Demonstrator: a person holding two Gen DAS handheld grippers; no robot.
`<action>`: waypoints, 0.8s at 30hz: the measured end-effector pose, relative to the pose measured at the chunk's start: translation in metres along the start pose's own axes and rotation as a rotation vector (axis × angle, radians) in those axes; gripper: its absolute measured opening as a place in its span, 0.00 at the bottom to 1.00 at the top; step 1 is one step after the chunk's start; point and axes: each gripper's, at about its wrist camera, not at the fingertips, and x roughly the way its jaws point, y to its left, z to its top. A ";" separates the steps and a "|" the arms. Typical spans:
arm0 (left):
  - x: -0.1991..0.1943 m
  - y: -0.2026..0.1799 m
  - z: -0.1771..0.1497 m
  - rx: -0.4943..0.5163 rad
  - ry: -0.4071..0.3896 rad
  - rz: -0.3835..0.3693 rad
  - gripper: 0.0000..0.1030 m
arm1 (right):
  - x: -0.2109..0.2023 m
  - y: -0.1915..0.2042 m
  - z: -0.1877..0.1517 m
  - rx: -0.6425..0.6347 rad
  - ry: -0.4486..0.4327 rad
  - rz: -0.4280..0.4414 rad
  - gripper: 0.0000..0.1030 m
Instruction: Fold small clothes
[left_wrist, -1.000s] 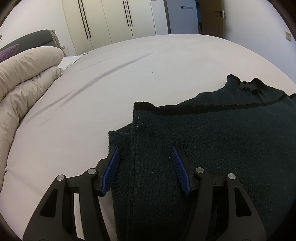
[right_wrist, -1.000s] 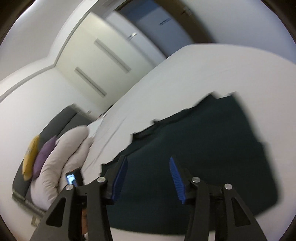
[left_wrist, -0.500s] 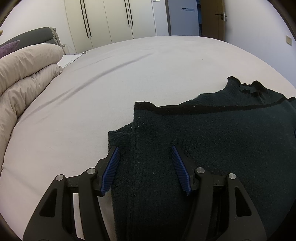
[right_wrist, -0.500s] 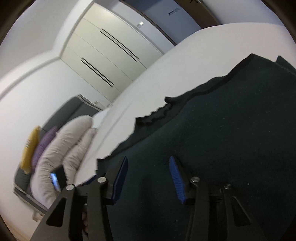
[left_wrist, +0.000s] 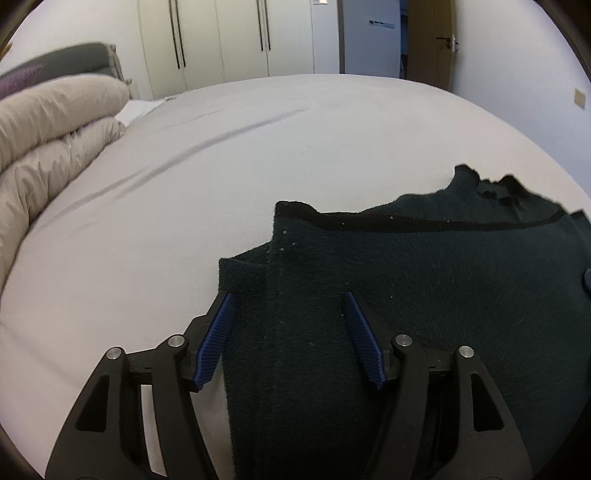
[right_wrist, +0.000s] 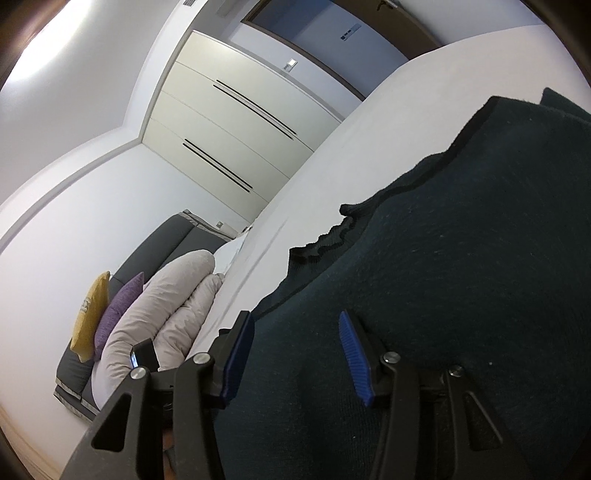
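Left tongs (left_wrist: 290, 334) hover low over the near edge of the dark sweater (left_wrist: 424, 295), their jaws opening, cloth lying under and between the blue pads (left_wrist: 216, 339) without being pinched. Right tongs (right_wrist: 295, 354) sit half-wide above the same sweater (right_wrist: 461, 277), nothing clamped. It lies flat on the white bed (left_wrist: 221, 166), a folded strip along its left side, neck toward the wardrobe (left_wrist: 221, 40). A duvet (left_wrist: 48, 122) is bunched well apart at the left.
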 end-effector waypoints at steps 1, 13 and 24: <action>-0.003 0.007 0.001 -0.032 0.006 -0.020 0.69 | -0.001 -0.002 0.000 0.005 -0.004 0.002 0.46; -0.100 0.074 -0.094 -0.635 0.090 -0.396 0.71 | -0.005 -0.011 0.001 0.060 -0.035 0.039 0.38; -0.141 0.048 -0.138 -0.889 0.059 -0.394 0.71 | -0.007 -0.015 0.002 0.075 -0.048 0.070 0.39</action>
